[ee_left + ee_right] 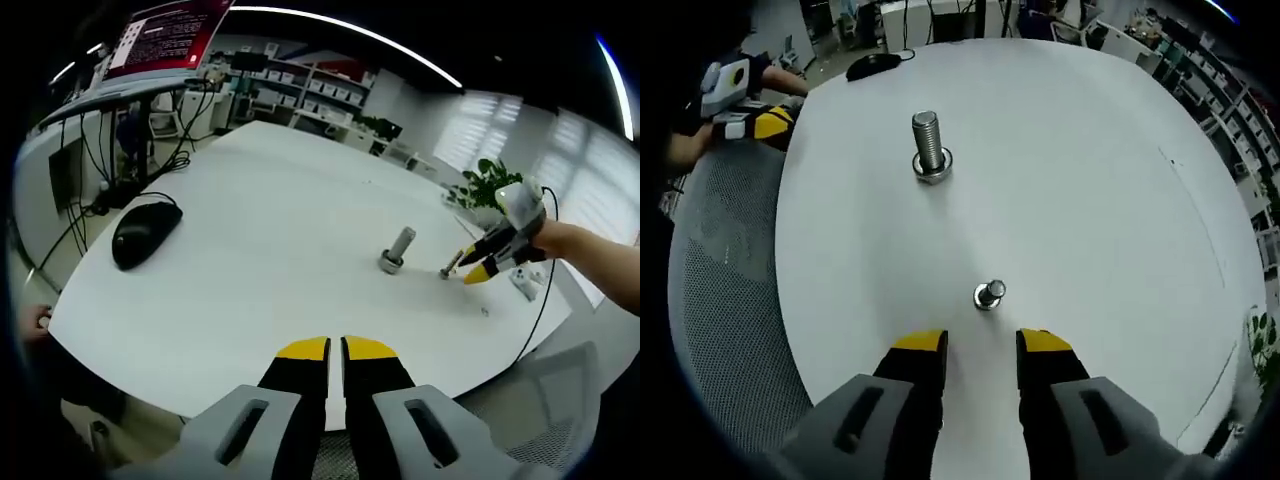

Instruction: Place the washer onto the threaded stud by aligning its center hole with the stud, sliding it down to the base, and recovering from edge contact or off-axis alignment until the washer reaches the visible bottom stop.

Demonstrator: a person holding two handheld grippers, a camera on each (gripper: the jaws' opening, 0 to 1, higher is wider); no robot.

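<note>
Steel washer lies on the white table just ahead of the empty, parted right gripper.

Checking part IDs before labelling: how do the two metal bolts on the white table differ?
The tall threaded steel stud stands upright, farther from the right tool; the small shiny bolt sits just ahead of its open jaws. The stud looks much larger. The stud has a ring-like base; the small one shows none. Both are silver metal.

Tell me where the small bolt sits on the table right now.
In the right gripper view the small bolt stands on the white table just ahead of the right gripper, nearer than the large threaded stud.
</note>
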